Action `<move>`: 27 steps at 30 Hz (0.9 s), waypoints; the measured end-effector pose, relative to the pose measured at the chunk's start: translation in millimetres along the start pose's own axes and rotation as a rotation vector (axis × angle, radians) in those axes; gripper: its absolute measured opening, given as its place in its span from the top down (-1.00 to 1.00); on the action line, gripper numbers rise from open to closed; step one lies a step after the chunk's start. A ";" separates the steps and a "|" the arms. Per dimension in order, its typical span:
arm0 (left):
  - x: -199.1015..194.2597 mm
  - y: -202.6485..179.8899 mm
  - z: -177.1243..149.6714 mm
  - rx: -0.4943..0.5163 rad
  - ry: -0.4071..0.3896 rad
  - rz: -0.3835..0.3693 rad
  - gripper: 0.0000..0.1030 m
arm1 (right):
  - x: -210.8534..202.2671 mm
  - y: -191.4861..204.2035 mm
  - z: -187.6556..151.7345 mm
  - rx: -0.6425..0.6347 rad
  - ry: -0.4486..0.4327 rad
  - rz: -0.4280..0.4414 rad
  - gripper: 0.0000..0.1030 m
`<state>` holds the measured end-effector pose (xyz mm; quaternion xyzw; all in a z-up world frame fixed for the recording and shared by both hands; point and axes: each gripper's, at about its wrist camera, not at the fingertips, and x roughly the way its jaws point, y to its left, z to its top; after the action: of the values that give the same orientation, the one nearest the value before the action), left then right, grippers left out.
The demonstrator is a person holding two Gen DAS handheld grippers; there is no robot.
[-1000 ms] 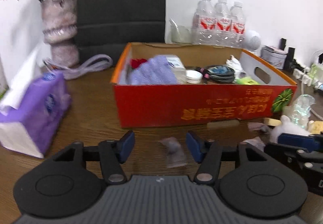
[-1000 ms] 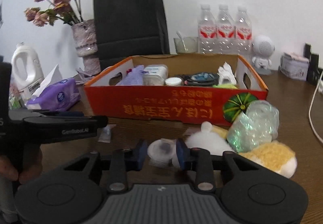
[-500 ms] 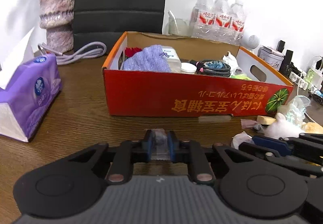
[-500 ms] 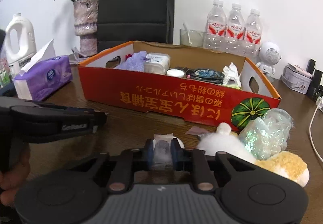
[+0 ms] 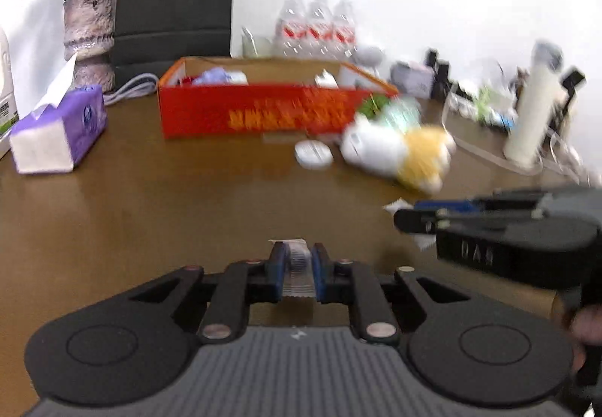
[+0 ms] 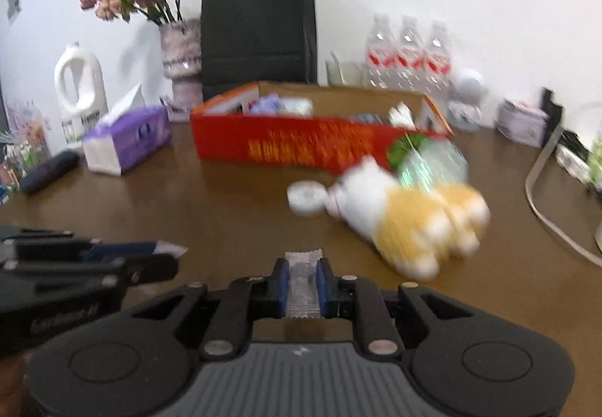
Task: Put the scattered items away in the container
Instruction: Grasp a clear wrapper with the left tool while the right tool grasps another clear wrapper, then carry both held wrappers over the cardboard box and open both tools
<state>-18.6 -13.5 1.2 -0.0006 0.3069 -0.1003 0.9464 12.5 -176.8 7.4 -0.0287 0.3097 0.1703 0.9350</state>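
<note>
Pinching a small clear plastic sachet (image 5: 297, 268) between its blue pads, the left gripper (image 5: 296, 266) has its fingers drawn in narrow, the packet's crimped white edge poking out past the tips. The right gripper (image 6: 303, 285) is clamped the same way on a second small clear sachet with a white crimped end (image 6: 303, 283), fingers close together with the wrapper squeezed flat between them. Each tool also shows at the edge of the other's view (dark, blurred, with a scrap of white wrapper at its tip).

Both packets are held over the brown wooden table (image 5: 158, 214), near its front and well apart from the red cardboard box with orange lettering (image 6: 301, 148) that stands further back. Inside that box lie a lilac cloth bundle (image 6: 265, 104), a white crumpled piece and other small things too smeared to name.

Loose on the tabletop in front of the box's right end are a round white lidded tub (image 6: 306, 196), a white-and-yellow plush toy (image 6: 406, 217) just beside it, and a shiny iridescent plastic bag (image 6: 432, 163) touching the toy and resting by the box corner.

At the left stands a purple tissue pack (image 6: 126, 140); behind the box are a black paper bag (image 6: 257, 29), a mottled vase of dried pink flowers (image 6: 180, 56) and three water bottles with red labels (image 6: 408, 56). Much of both views is motion-blurred.
</note>
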 end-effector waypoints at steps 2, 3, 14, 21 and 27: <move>-6.0 -6.0 -12.4 0.011 0.022 0.013 0.69 | -9.2 2.1 -13.2 0.008 0.023 -0.001 0.72; -8.0 -7.6 -16.5 0.010 0.027 0.016 0.69 | -13.8 4.8 -19.6 0.001 0.030 -0.002 0.72; -17.4 -14.6 -26.8 0.012 0.017 0.071 0.59 | -37.3 21.2 -46.6 -0.060 0.035 0.019 0.60; -24.0 -11.1 -29.8 -0.055 -0.014 0.078 0.70 | -36.8 27.5 -51.4 -0.115 0.011 0.018 0.71; -52.6 -19.3 -32.7 -0.045 -0.135 0.139 0.70 | -52.6 29.0 -50.3 -0.077 -0.062 0.005 0.73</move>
<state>-82.9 -20.5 6.4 -0.0071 0.2438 -0.0270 0.9694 -65.4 -173.4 -0.7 -0.0588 0.2740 0.1853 0.9419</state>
